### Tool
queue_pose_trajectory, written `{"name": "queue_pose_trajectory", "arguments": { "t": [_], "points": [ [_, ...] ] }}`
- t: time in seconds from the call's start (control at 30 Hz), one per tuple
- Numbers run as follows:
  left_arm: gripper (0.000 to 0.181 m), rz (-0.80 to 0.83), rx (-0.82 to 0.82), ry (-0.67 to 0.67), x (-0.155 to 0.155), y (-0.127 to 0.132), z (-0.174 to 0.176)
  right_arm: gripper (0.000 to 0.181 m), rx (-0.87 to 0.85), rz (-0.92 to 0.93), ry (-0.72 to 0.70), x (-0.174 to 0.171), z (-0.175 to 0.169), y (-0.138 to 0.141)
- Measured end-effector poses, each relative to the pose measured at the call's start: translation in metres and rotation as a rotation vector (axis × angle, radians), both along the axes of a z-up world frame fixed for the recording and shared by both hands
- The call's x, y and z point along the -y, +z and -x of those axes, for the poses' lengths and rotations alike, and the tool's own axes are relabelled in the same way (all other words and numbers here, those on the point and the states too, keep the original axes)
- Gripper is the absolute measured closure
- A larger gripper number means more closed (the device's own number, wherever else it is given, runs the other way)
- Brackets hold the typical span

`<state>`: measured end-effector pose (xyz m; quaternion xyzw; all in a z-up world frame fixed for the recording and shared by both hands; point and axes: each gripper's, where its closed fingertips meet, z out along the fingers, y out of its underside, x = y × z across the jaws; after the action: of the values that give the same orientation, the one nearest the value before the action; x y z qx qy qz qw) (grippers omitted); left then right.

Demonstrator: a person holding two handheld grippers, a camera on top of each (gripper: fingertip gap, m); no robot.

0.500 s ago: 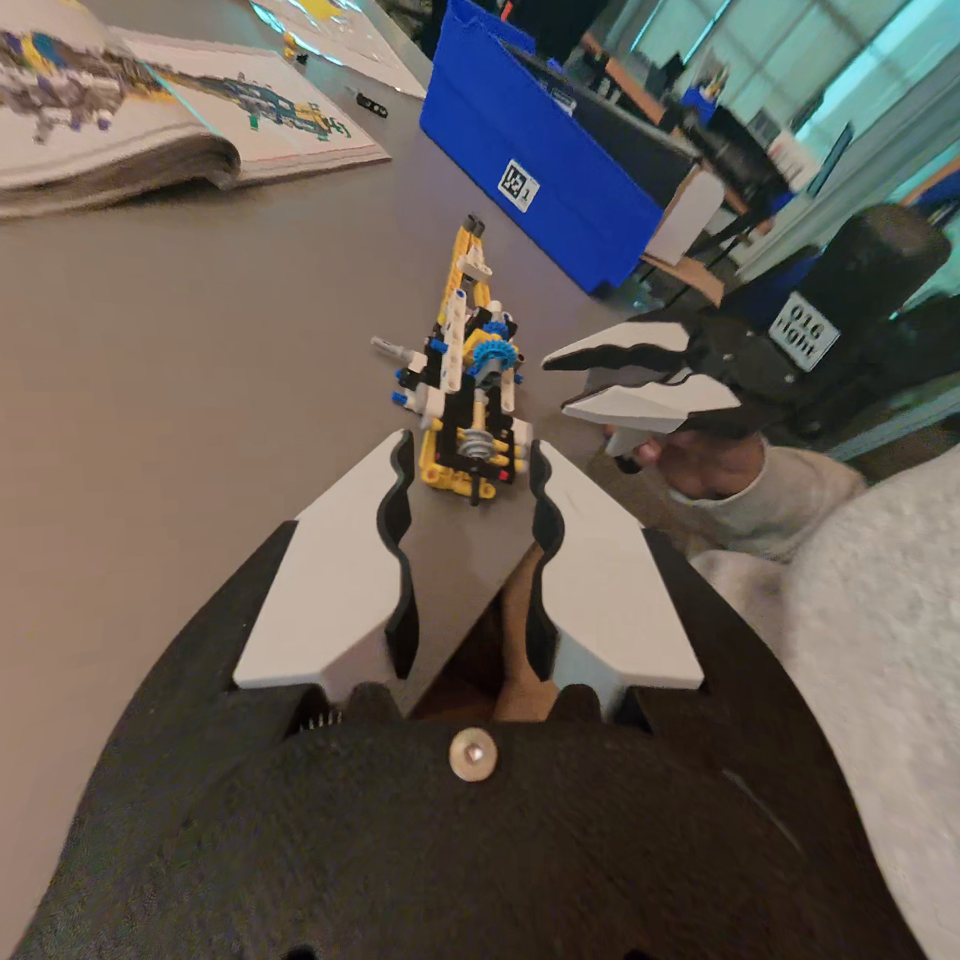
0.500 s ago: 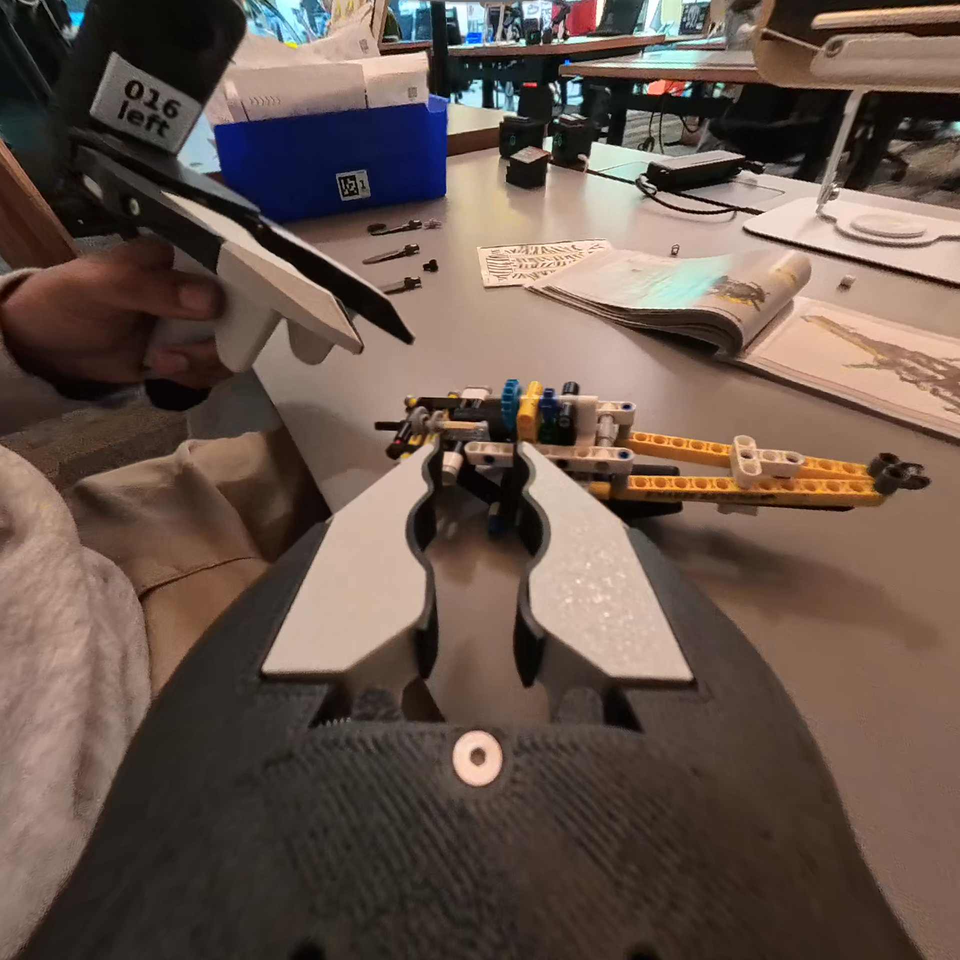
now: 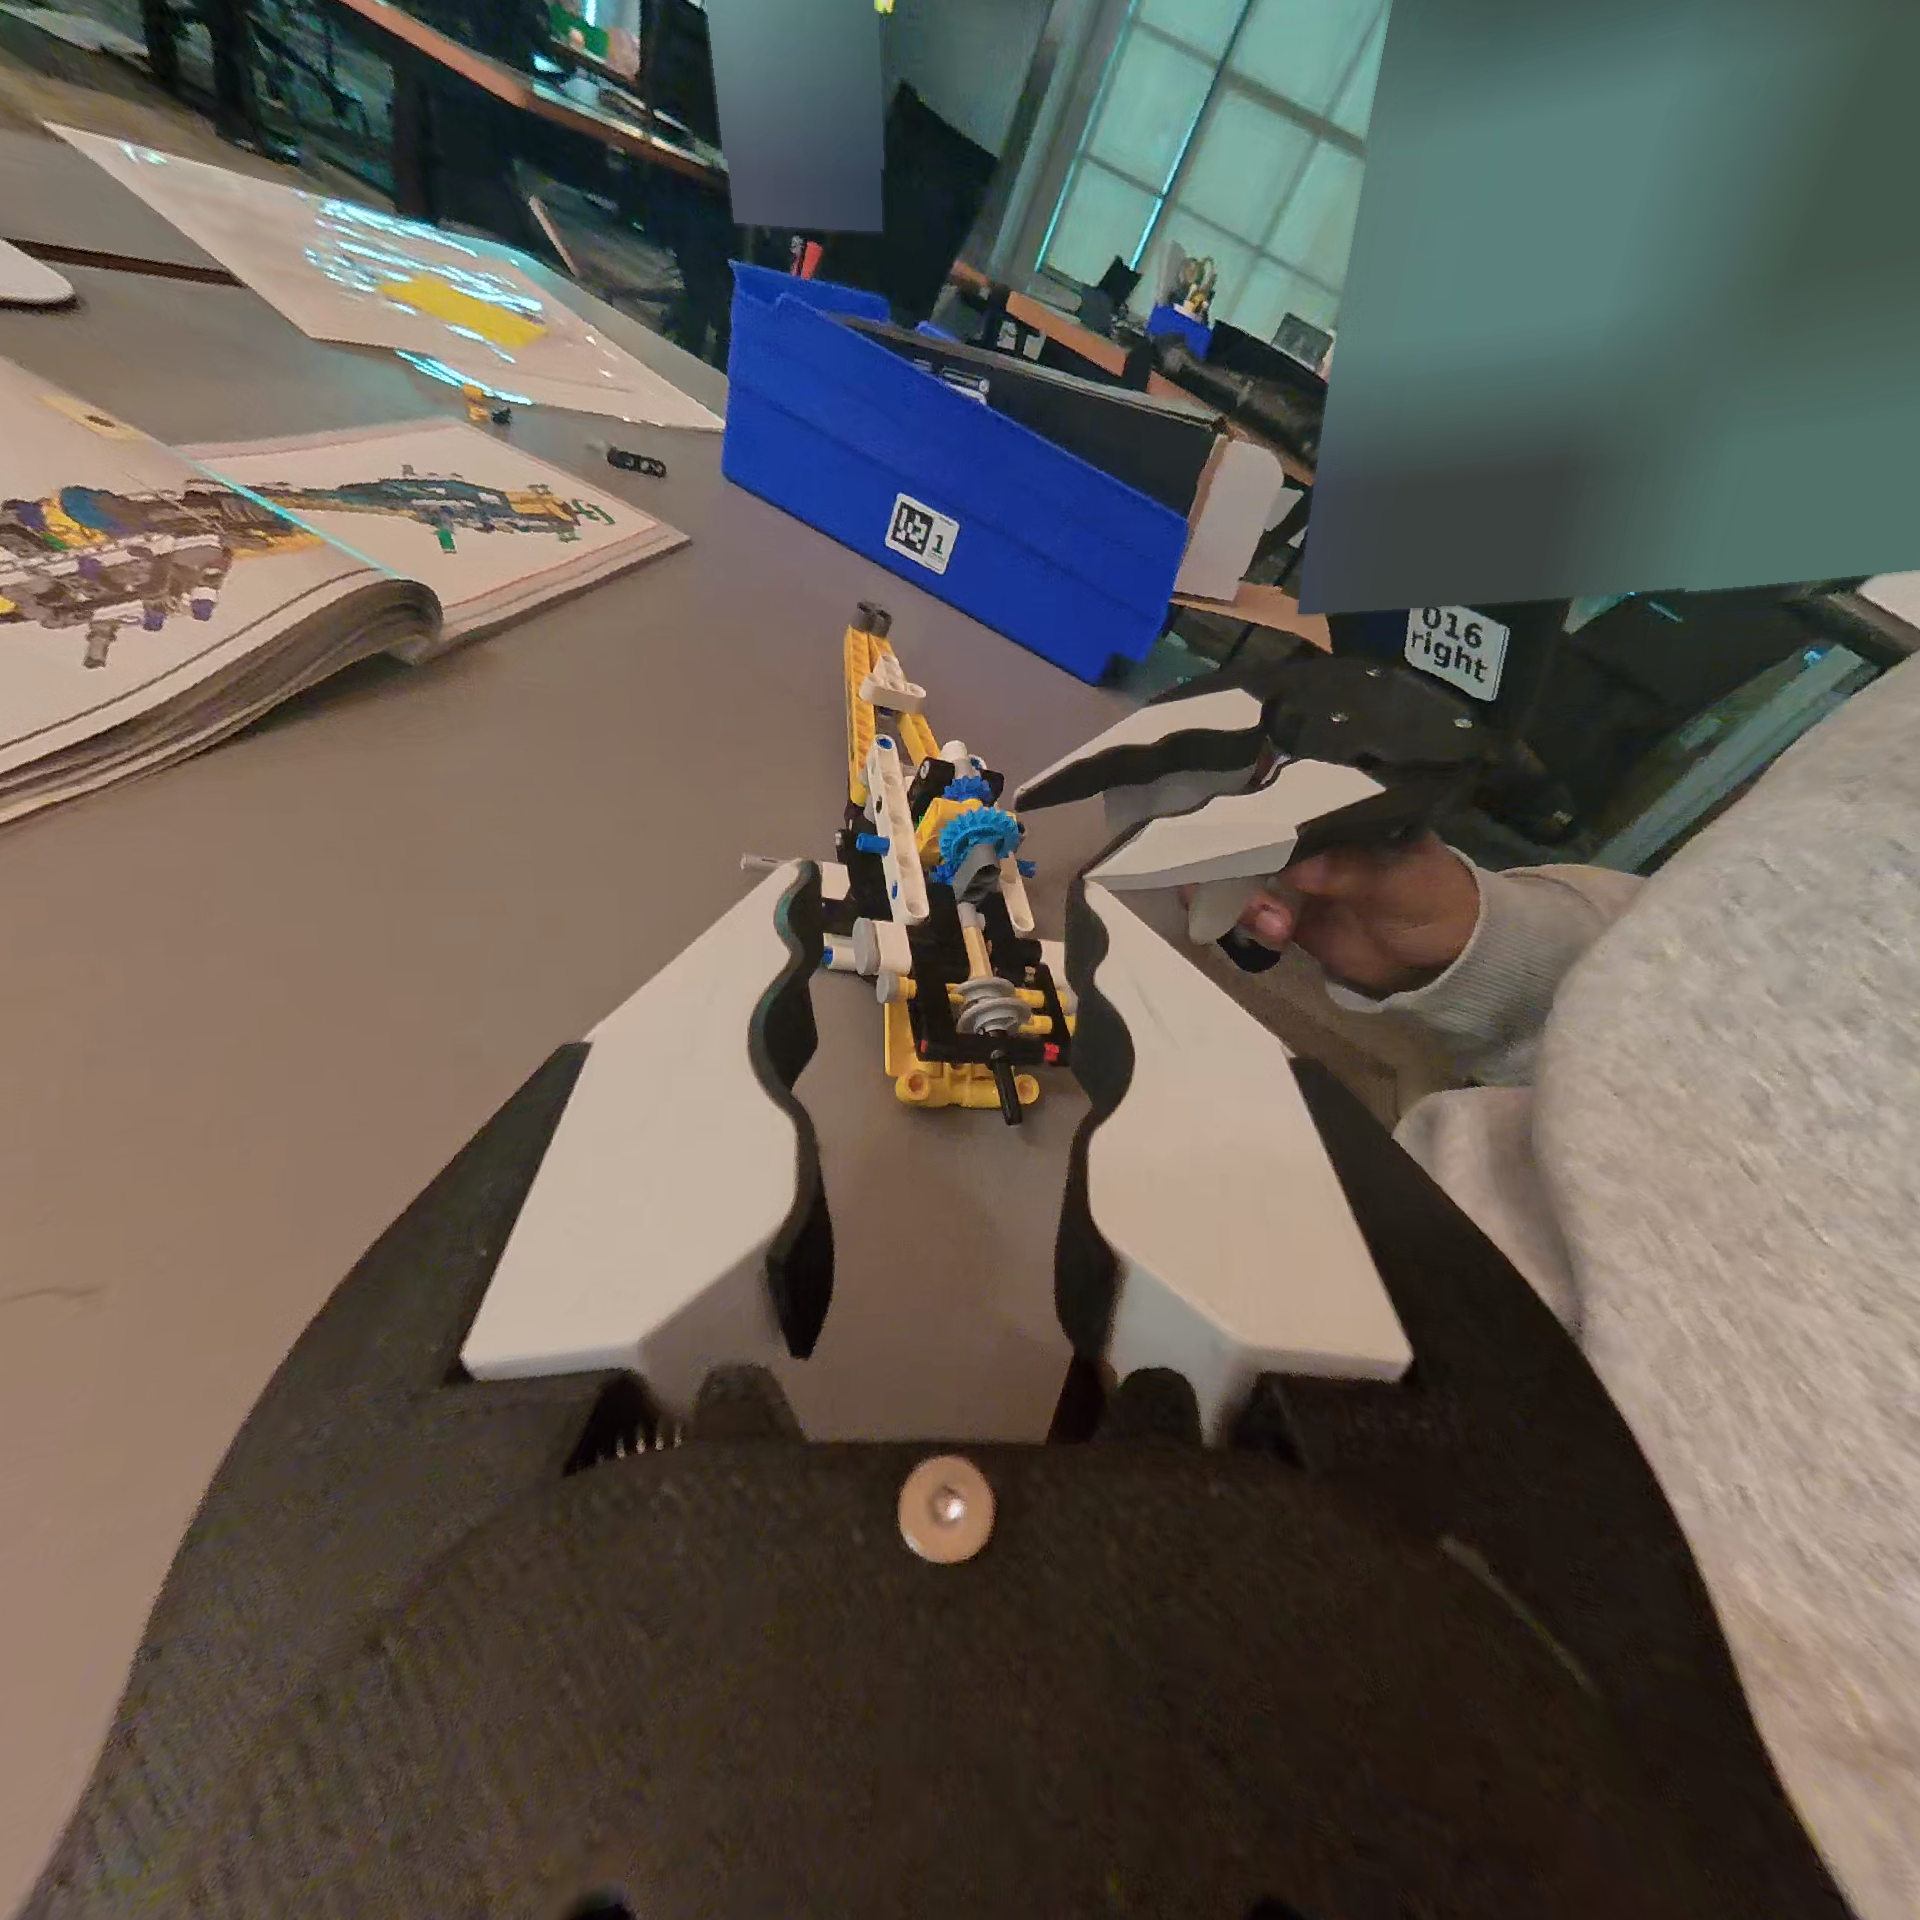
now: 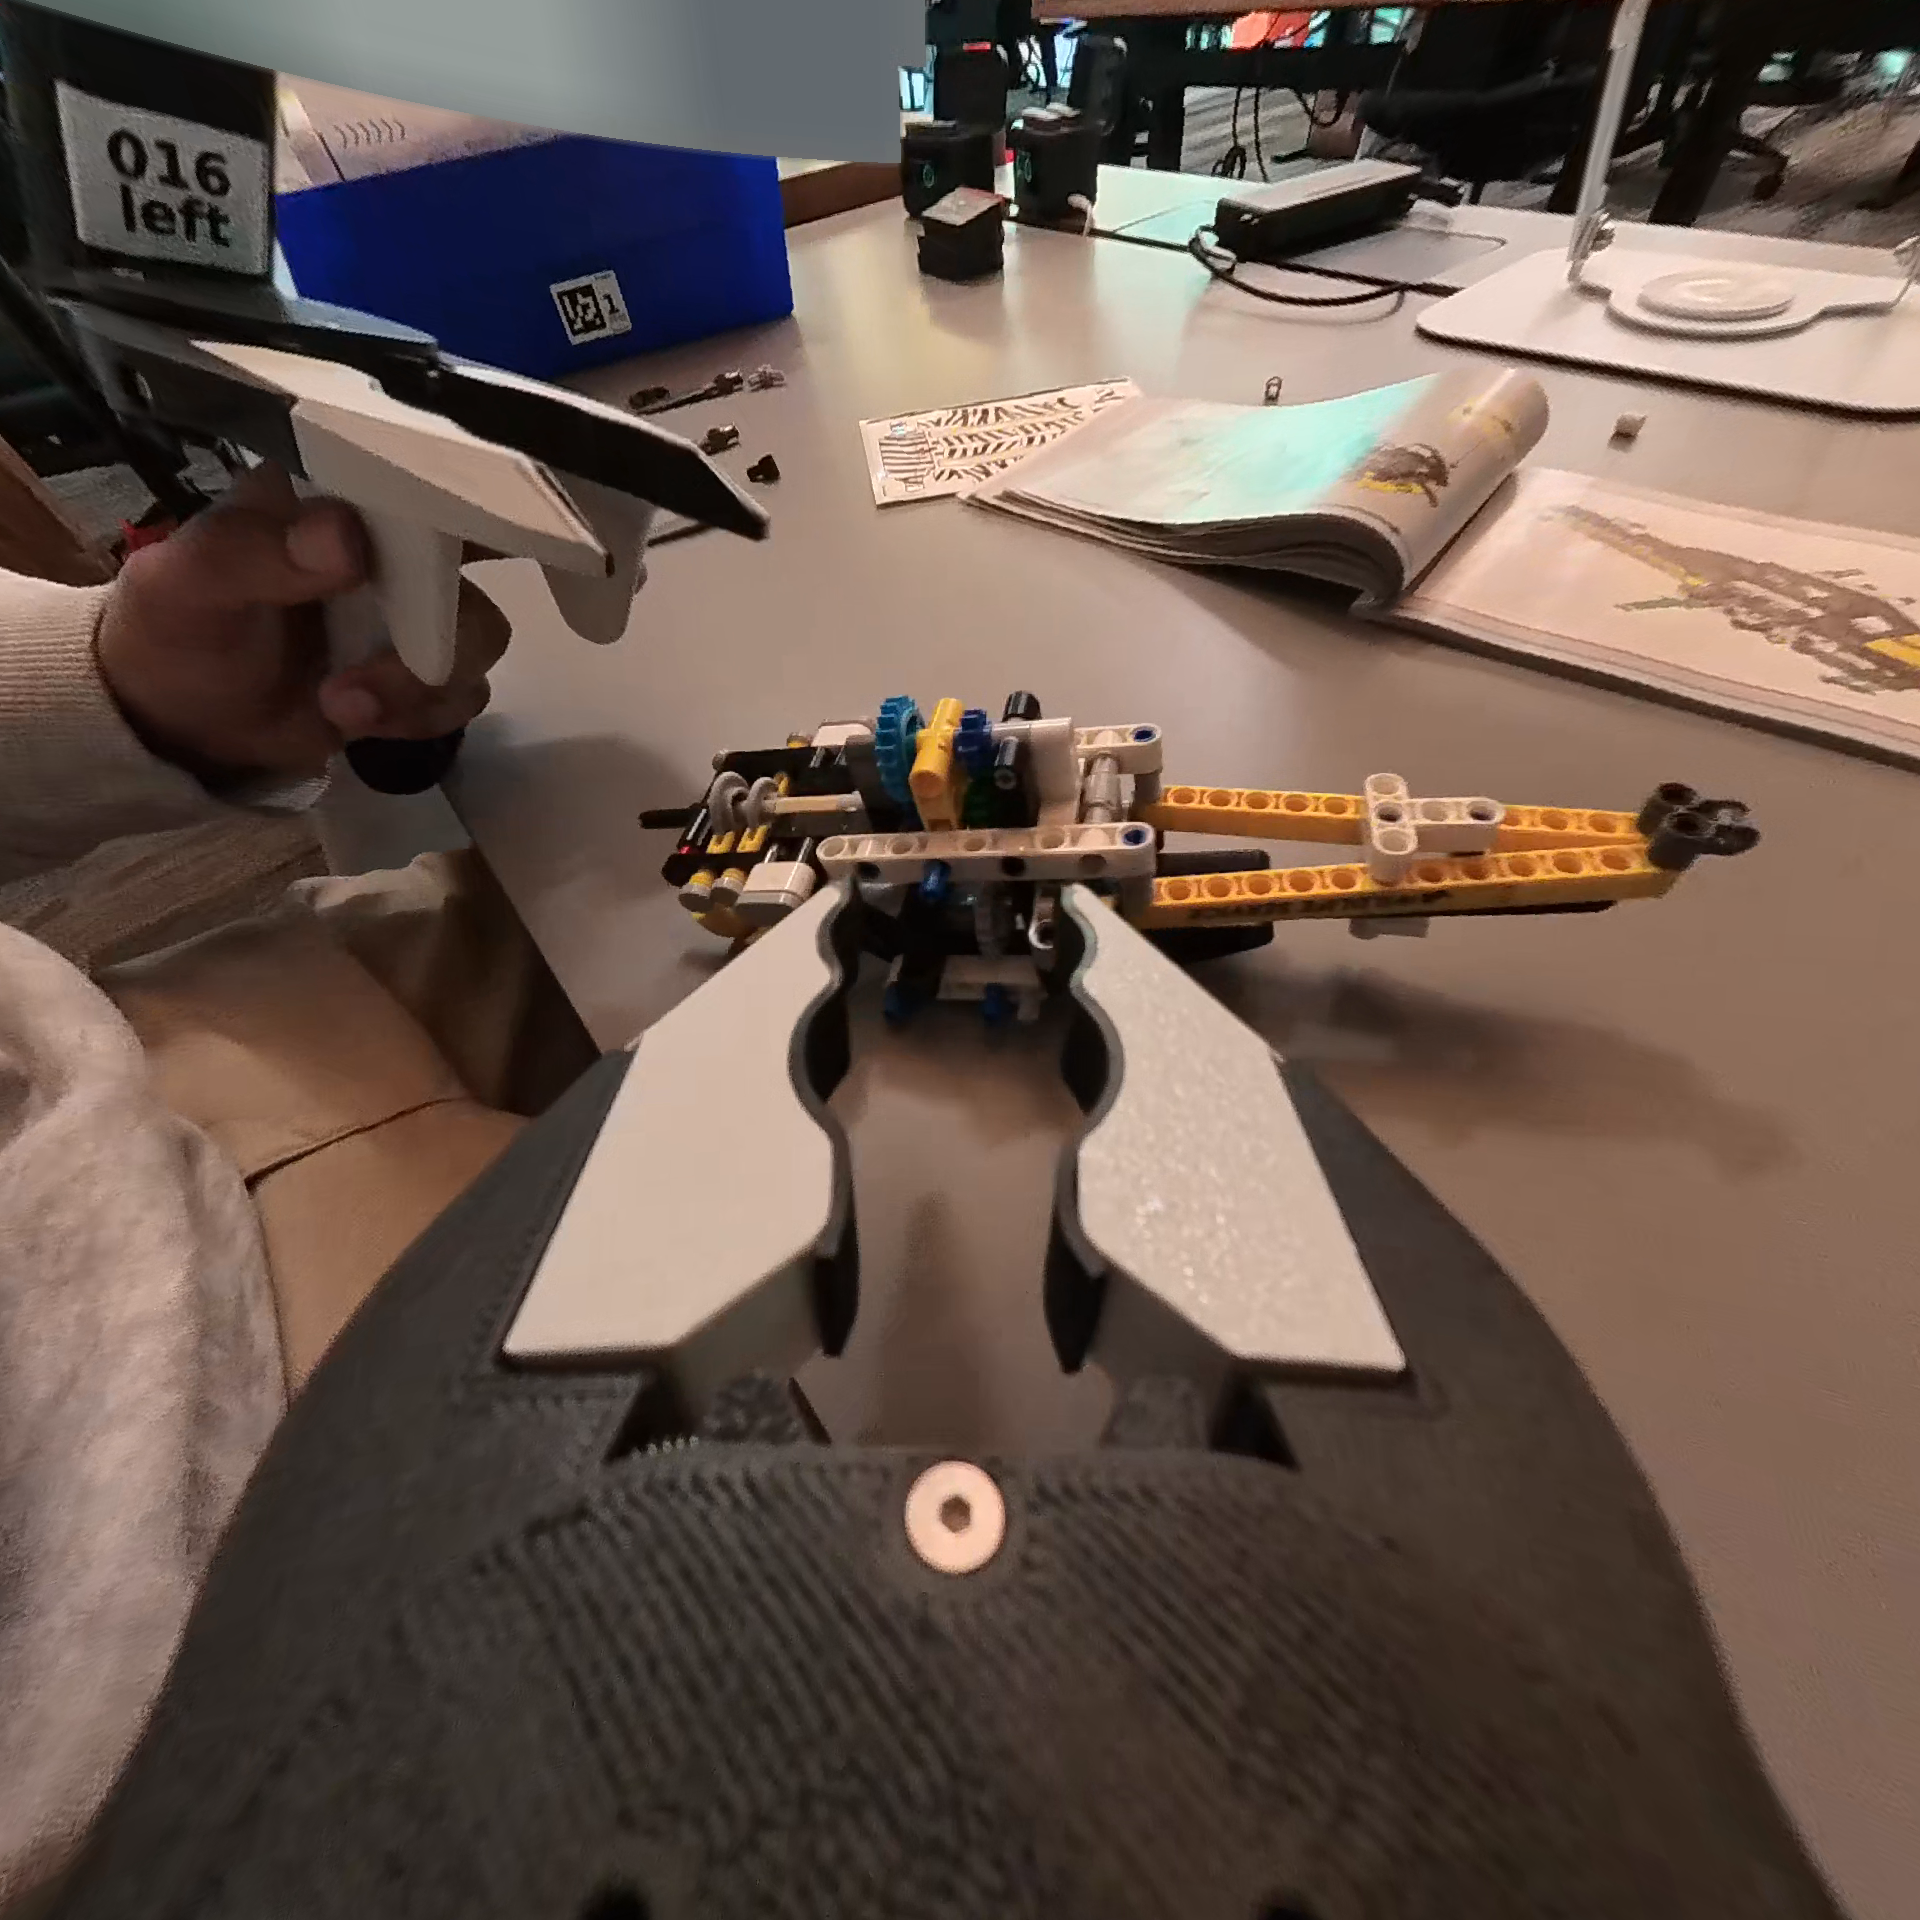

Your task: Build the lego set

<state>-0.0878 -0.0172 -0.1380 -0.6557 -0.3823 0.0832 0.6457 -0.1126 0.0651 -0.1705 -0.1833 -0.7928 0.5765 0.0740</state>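
Roughly midway: your lego model (image 4: 1039,831) has gearbox and yellow boom joined; loose parts (image 4: 717,410) remain; left gripper (image 3: 935,935) and right gripper (image 4: 951,925) both spread, holding nothing.

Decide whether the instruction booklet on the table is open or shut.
Open: the instruction booklet lies flat on the table, pages spread, printed diagrams showing.

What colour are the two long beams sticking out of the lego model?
Yellow, with rows of round holes. The long beams on the lego model show best in the right wrist view.
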Motion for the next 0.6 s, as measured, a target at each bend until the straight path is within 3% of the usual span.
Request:
{"name": "queue_pose_trajectory", "arguments": {
  "t": [0.6],
  "points": [
    [0.137,-0.083,0.090,0.009,0.0037,-0.0037,0.0097,0.149,0.077,0.026,-0.001,0.0020,0.0037,-0.0026]
  ]
}}
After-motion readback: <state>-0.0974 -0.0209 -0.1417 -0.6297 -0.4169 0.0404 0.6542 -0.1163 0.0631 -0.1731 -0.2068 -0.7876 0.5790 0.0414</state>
